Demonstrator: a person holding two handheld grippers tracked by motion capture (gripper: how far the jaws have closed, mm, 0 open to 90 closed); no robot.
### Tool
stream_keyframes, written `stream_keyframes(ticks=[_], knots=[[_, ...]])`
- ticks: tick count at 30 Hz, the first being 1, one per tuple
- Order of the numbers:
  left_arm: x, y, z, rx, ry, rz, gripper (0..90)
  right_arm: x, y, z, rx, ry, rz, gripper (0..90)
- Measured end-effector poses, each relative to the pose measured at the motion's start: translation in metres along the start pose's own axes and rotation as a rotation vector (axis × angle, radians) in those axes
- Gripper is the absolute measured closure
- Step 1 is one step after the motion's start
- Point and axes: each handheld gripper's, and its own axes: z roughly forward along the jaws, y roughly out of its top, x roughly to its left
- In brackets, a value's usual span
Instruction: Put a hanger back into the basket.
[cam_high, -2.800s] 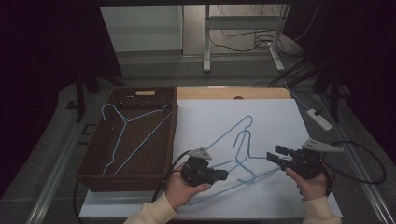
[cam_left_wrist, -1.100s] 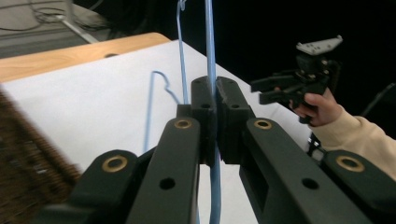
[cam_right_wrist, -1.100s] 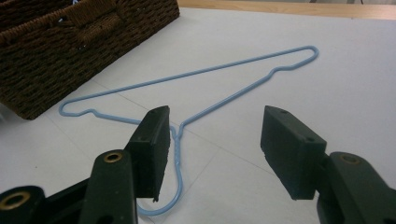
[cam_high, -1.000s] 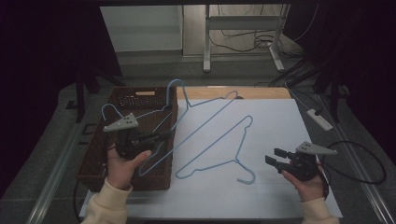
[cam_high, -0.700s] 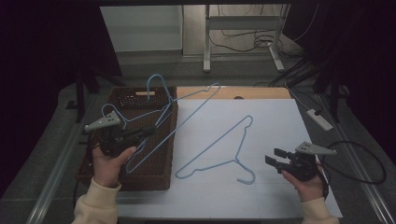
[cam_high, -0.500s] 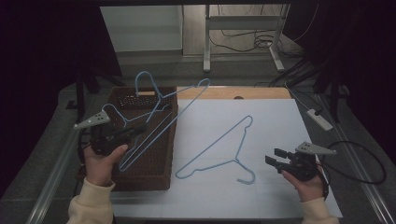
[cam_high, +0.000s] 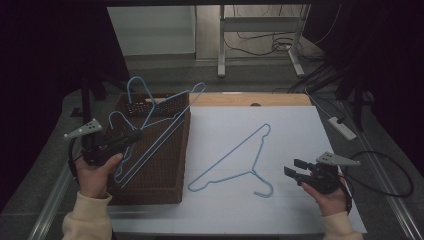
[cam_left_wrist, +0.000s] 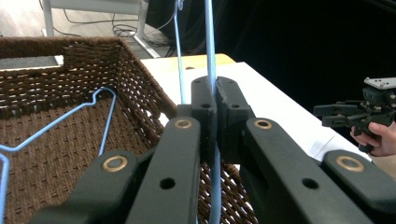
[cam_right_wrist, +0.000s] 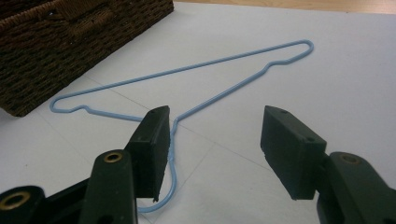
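Left tool (cam_high: 131, 138) is clamped on the wire of a blue hanger (cam_high: 165, 125), which I'm holding tilted over the basket (cam_high: 150, 192), hook end up past the far rim. One hanger (cam_left_wrist: 56, 122) already lies flat inside. My plan: lower the hanger's raised end first, keep the wire clear of the woven wall, lay it flat on the other one, then let go. Risk: the hook snagging the rim or the hanger underneath. Right tool (cam_high: 295, 169) is open and empty, resting just beside the hook of the last hanger (cam_high: 235, 160) on the desk (cam_high: 300, 125).
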Motion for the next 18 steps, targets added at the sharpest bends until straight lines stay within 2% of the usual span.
stream_keyframes(ticks=[9, 15, 18], knots=[[0.015, -0.003, -0.009, 0.002, 0.049, -0.012, 86.9, 0.0, 0.0, 0.0, 0.003, -0.001, -0.001, 43.5], [0.026, -0.007, -0.01, 0.017, 0.067, -0.029, 86.9, 0.0, -0.001, 0.001, 0.008, -0.001, -0.001, 43.5], [0.03, -0.008, -0.01, 0.024, 0.071, -0.025, 86.9, 0.0, -0.001, 0.002, 0.011, -0.001, 0.0, 43.5]])
